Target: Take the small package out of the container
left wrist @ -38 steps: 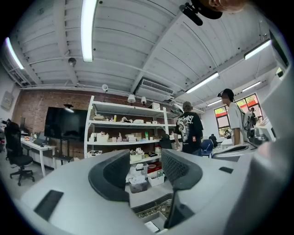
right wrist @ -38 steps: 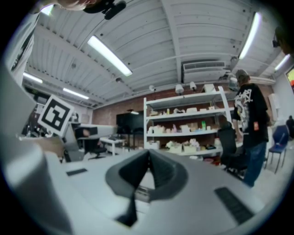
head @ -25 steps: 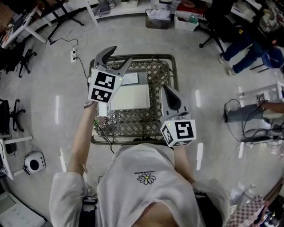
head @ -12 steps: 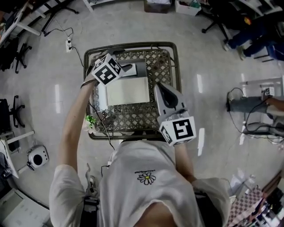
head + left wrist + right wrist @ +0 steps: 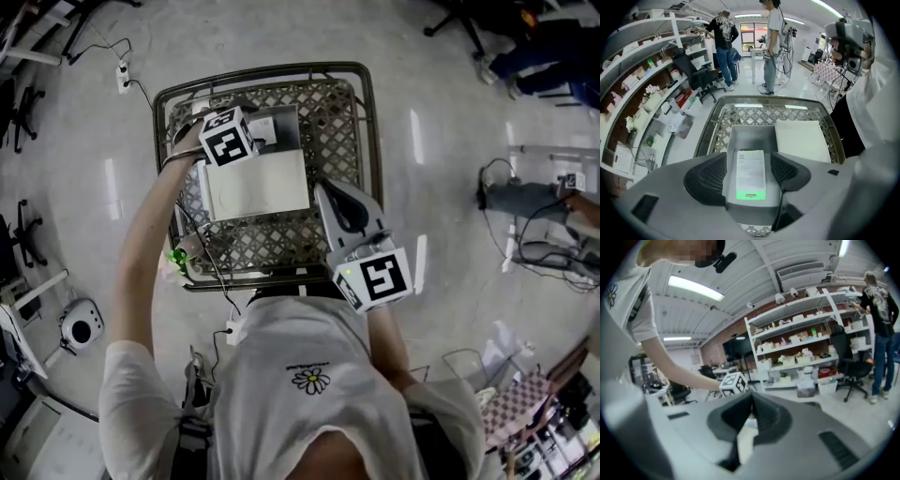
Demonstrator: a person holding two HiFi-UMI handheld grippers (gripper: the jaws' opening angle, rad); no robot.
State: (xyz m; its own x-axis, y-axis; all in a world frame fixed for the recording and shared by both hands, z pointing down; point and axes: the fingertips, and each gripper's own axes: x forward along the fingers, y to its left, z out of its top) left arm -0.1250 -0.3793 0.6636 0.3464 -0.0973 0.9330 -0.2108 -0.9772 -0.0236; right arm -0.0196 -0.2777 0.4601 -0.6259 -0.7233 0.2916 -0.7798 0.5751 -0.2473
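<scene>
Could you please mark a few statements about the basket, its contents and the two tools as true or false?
1. The left tool's jaws stand apart around the package. True; they have just been opening, with the package between them.
2. The box lies in the basket beside the package. True.
3. The right tool grips the box. False: its jaws are together and hold nothing.
4. The package lies on the floor. False: it lies inside the basket.
5. The package's label faces up. True.
</scene>
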